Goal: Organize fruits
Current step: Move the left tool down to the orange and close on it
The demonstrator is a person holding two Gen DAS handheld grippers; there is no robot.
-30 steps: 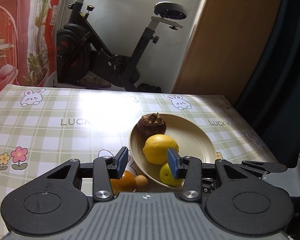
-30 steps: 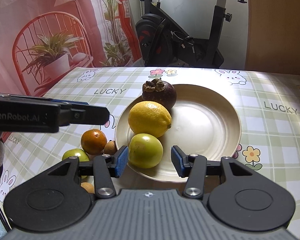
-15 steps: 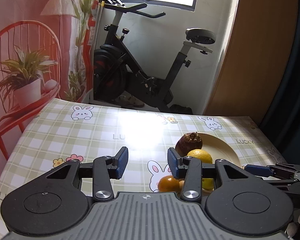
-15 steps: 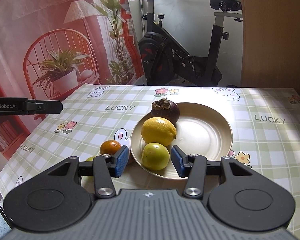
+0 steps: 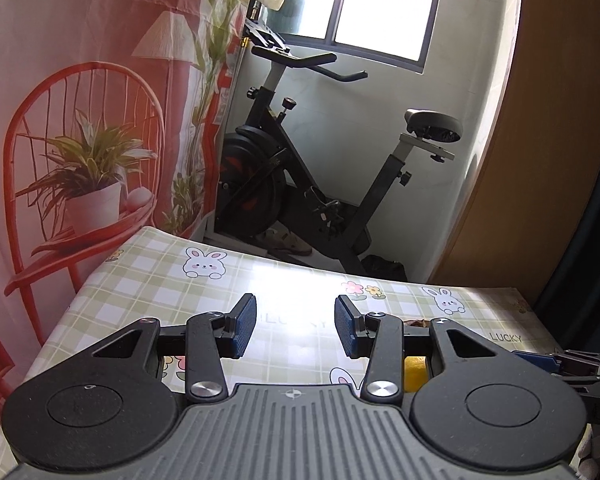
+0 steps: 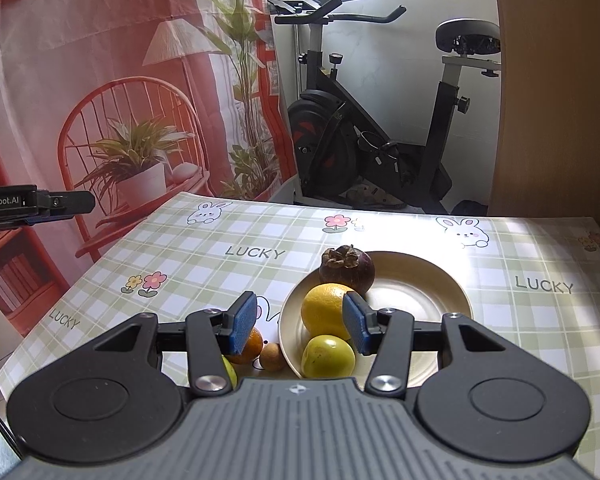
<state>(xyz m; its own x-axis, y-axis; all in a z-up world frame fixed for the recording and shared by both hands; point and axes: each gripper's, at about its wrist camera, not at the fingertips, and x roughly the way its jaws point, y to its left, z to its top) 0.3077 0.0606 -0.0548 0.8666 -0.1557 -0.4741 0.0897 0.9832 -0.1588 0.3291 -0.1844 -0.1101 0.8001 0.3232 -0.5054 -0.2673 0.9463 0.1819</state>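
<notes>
Left tool [image 5: 296, 326]: pads spread with only the checked counter [image 5: 148, 276] between them, nothing held; the fruit lies low and to its right, almost wholly hidden behind its own body, with only a sliver of the lemon [image 5: 414, 372] showing.
Loose fruit: in the right wrist view an orange [image 6: 246, 346], a small brown fruit [image 6: 272, 357] and a sliver of green fruit [image 6: 229, 372] sit on the counter just left of the plate [image 6: 428, 300], under the right tool's left finger.
Plate: holds a mangosteen [image 6: 347, 266] at the far rim, the lemon in front of it and a green fruit [image 6: 328, 356] nearest the camera, touching in a row.
Right tool [image 6: 300, 322]: pads spread, empty, above the plate's left edge.
Key relation: the loose fruit lies below and slightly left of the right tool, so the right hand is probably the nearer; the fruits are roundish, so no long axis matters.
Change: a second ago both tools hung low over the plate; both now sit higher and farther back, and the left one has swung left, off the plate.
</notes>
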